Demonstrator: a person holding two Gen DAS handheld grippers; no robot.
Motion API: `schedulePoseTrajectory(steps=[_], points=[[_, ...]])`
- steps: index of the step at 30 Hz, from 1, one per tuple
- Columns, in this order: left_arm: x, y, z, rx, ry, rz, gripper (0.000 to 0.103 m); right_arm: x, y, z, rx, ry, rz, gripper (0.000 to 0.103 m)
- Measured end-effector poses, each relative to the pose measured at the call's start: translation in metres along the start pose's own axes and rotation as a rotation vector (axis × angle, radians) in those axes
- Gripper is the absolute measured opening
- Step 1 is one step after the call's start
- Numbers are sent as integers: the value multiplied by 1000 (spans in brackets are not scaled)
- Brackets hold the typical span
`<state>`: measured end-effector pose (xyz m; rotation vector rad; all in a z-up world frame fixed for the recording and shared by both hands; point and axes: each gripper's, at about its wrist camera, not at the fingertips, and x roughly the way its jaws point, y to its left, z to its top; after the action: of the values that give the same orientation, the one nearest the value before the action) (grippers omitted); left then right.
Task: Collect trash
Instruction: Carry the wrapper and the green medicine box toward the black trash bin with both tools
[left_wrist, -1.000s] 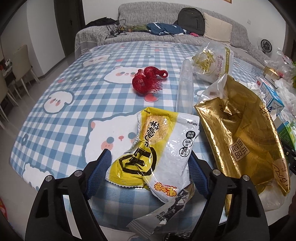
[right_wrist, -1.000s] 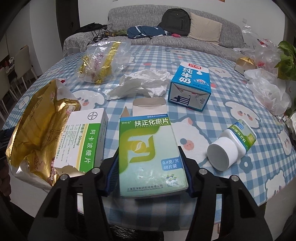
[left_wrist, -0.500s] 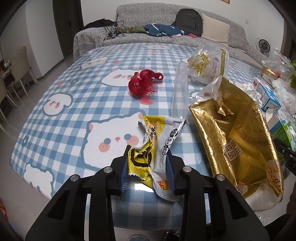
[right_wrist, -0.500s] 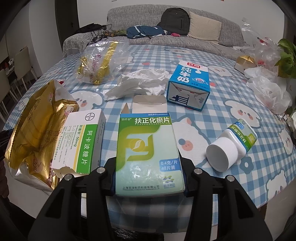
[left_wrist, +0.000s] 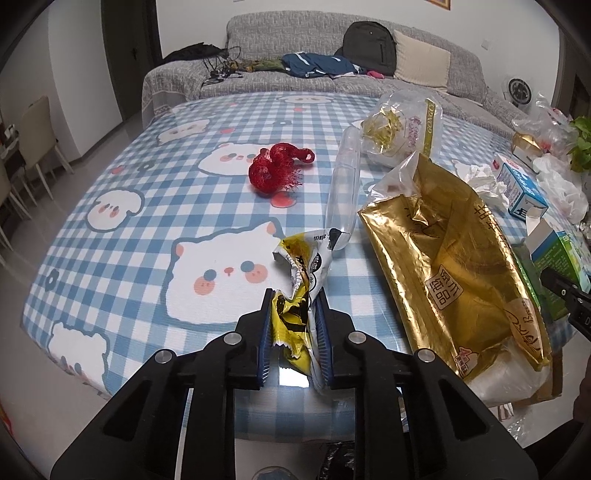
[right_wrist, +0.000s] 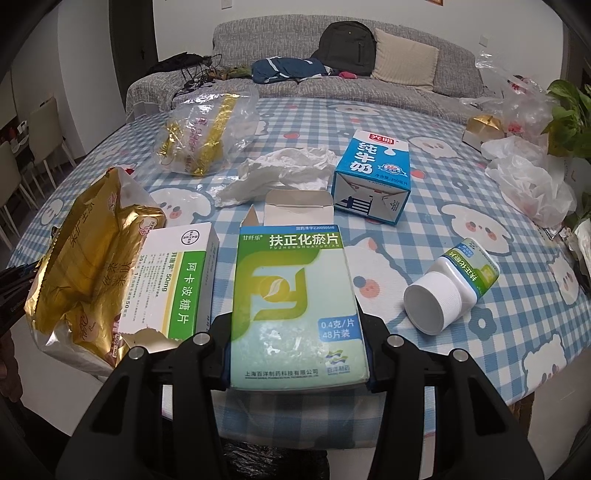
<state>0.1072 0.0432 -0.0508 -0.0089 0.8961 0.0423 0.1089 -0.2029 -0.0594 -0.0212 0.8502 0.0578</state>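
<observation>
Left gripper (left_wrist: 293, 325) pinched tight on crumpled wrapper (left_wrist: 301, 280) at table's (left_wrist: 129, 229) near edge. Right gripper (right_wrist: 297, 343) clamps green box (right_wrist: 295, 306), also near edge. Lift both straight up, keep squeeze; wrapper's thin, may slip. Watch gold bag (left_wrist: 454, 273) beside it.

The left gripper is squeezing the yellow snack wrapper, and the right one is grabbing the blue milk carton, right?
Not quite. The left gripper does squeeze the crumpled yellow-and-white snack wrapper, but the right wrist view shows the right gripper on the green-and-white medicine box; the blue milk carton sits untouched.
</observation>
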Motion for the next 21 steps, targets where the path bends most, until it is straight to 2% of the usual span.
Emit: schedulePoseTrajectory(steps=[21], points=[[-64,0,-39,-38,-21,-53,19,-60,14,-26,-9,-50,17,46]])
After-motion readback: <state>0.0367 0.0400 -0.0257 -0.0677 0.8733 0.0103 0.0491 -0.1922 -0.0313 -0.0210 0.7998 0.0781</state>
